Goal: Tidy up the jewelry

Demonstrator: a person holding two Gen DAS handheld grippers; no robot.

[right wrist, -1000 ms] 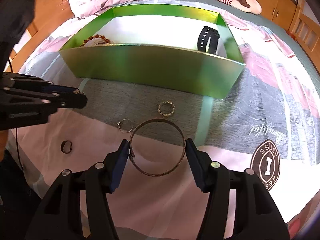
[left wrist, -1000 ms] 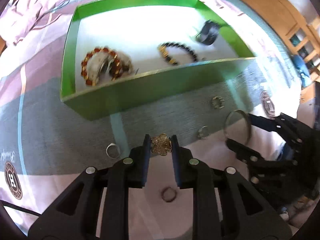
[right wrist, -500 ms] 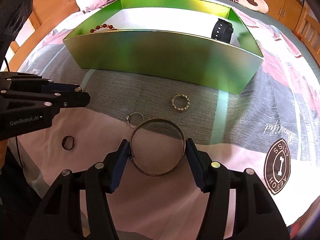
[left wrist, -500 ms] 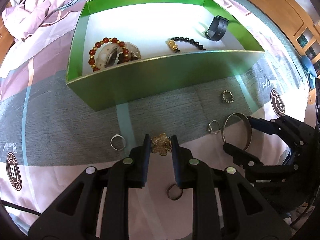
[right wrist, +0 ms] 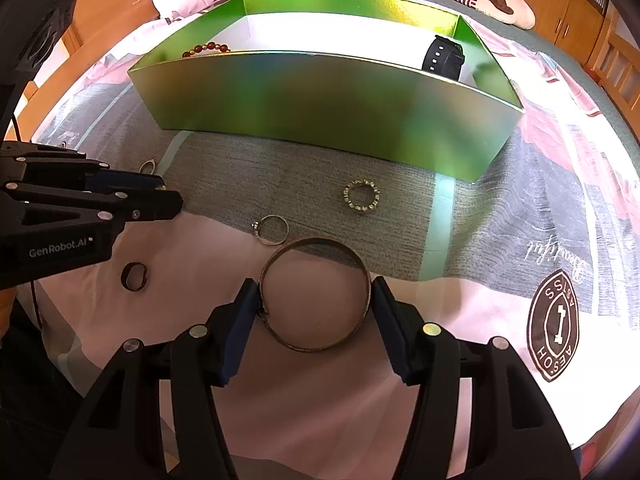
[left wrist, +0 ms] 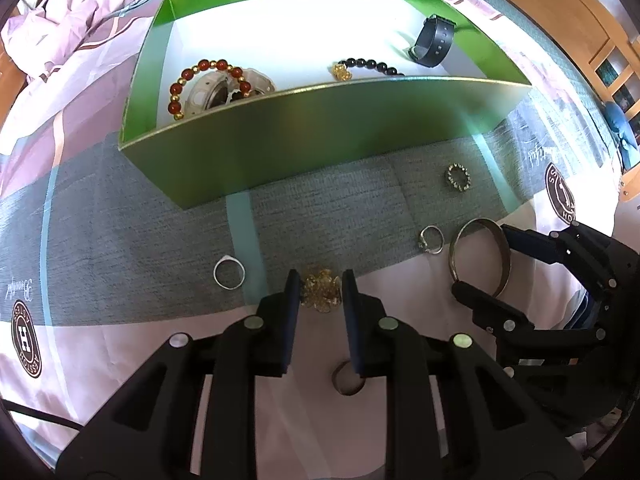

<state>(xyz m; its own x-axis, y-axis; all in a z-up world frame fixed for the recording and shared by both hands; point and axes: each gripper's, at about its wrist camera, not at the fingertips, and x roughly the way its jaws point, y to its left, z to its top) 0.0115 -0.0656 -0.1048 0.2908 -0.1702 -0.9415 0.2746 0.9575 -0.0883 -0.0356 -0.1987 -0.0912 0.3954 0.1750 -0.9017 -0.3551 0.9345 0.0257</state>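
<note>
Left tongs (left wrist: pixel 320 280) pinched a gold flower brooch (left wrist: pixel 321 289), lower centre of frame. Right tongs (right wrist: pixel 314 296) clamped a bangle (right wrist: pixel 315 294), centre frame, w/ green box (right wrist: pixel 320 100) above, upper frame.

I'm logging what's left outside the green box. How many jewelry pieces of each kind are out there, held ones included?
Rings: 4
Thin metal bangle: 1
Gold flower-shaped brooch: 1
Total: 6
</note>
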